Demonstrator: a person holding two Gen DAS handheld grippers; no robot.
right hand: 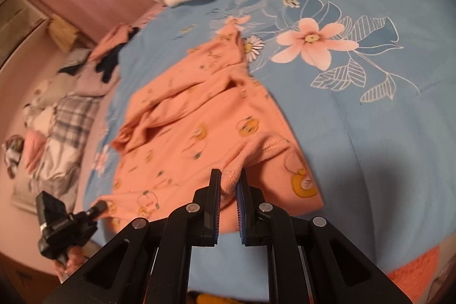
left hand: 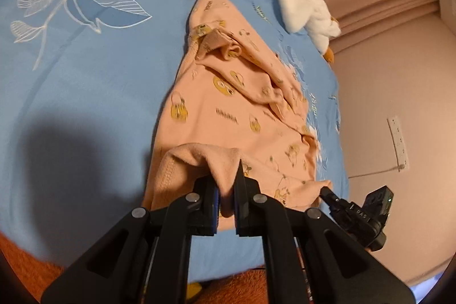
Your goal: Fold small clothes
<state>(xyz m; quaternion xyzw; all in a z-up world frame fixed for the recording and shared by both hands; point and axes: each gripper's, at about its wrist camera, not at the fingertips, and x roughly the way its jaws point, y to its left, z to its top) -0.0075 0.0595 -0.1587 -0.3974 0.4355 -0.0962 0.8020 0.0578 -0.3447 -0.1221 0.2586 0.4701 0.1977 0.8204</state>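
A small peach-pink cotton garment printed with yellow cartoon figures point(left hand: 228, 104) is spread on a bed covered by a light blue sheet with large pink flowers and white leaf outlines point(left hand: 85, 76). Its near hem is lifted off the sheet at two points while the far part lies rumpled, with a sleeve folded across the top.

In the left wrist view, the left tool point(left hand: 226, 190) is clamped narrowly on a bunched fold of the garment's ribbed edge, the cloth being pinched between the blue-lined pads. The right tool point(left hand: 327, 191) is seen at the lower right, gripping the garment's other near corner.

In the right wrist view, the right tool point(right hand: 229, 190) is likewise closed on a ribbed fold of the garment point(right hand: 199, 118), and the left tool point(right hand: 98, 208) is seen at the lower left, holding the opposite corner.

A white plush toy with an orange beak point(left hand: 302, 4) is lying at the bed's far edge. A heap of mixed clothes point(right hand: 65, 110) is piled beside the bed.
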